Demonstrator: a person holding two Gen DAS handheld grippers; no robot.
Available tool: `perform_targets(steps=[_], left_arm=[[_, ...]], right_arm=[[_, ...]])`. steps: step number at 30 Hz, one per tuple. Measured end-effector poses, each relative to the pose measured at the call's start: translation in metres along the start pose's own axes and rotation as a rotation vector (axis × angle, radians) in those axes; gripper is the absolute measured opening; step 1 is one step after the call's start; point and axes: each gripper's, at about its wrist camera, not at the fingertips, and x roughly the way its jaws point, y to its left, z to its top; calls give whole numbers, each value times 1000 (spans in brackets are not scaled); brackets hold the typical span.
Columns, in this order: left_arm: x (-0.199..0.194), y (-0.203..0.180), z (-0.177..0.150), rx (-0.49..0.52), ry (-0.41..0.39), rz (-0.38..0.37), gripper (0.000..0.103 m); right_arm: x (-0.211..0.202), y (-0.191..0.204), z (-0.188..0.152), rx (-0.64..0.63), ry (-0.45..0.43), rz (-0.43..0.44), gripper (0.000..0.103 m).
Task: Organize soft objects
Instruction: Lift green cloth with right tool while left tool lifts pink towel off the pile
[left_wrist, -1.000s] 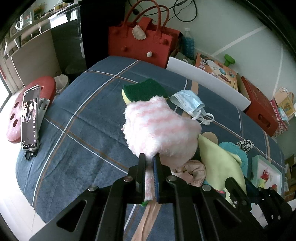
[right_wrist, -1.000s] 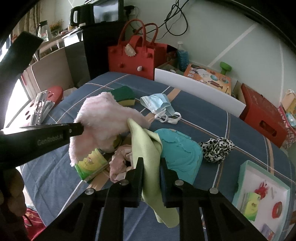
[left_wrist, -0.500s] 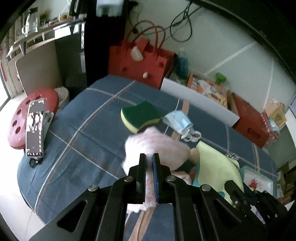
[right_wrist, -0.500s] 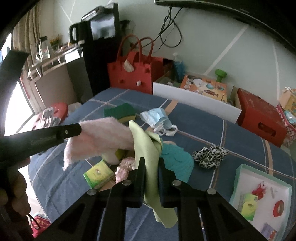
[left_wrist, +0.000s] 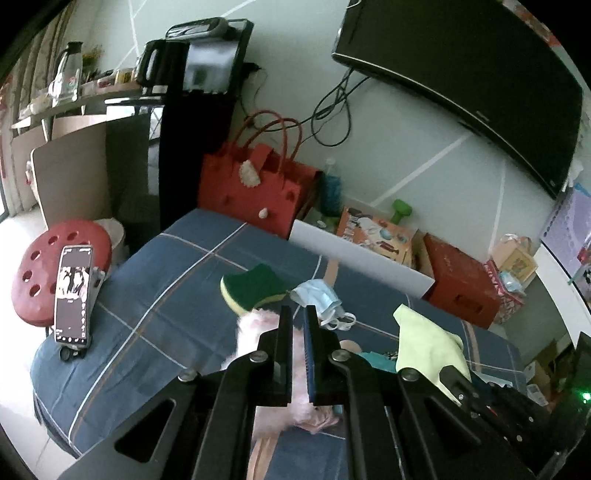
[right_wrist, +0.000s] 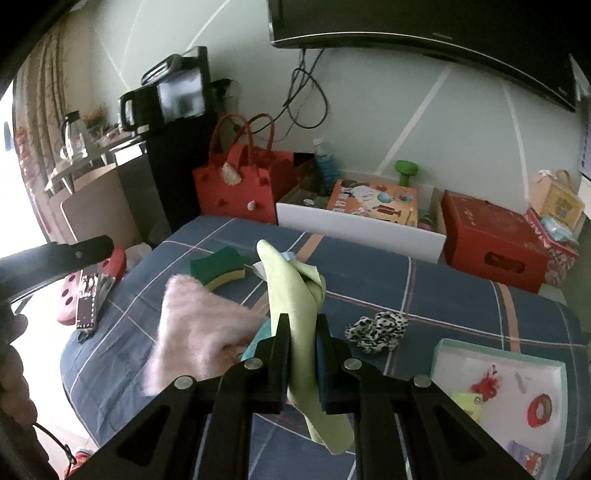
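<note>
Since both cloths have been raised off the surface (right_wrist: 443, 288) within the last second, the pick-up stage can be judged done and the carry begun. The left tool (left_wrist: 298, 354) is pinched on the pink fluffy cloth (right_wrist: 195, 325), now hanging just in front of the green sponge (right_wrist: 218, 266); the right tool (right_wrist: 303, 354) is clamped on the yellow-green cloth (right_wrist: 291, 288), held up beside that sponge. Near the sponge, the face mask (left_wrist: 319, 297) and leopard scrunchie (right_wrist: 376, 328) are left lying.

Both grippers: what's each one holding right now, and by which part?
Left gripper pinches the fluffy pink cloth at one edge. Right gripper clamps the yellow-green cloth around its bunched middle, ends sticking out above and below.
</note>
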Motion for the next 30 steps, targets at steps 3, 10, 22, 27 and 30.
perform_targets(steps=[3,10,22,27,30], left_arm=[[13,-2,-4,12,50,15,5],[47,8,-17,6,167,60,5],[72,16,-28,-10,266,88,67],[89,-5,-41,80,332,73,82],[104,-13,-51,122,378,101,82]], right_arm=[[0,-6,-1,18,7,-6,13],[9,-14,-5,36,45,-19,13],[10,-42,-11,97,81,-66,13],[8,-47,-10,115,79,-63,13],[7,-50,-11,125,78,-61,13]])
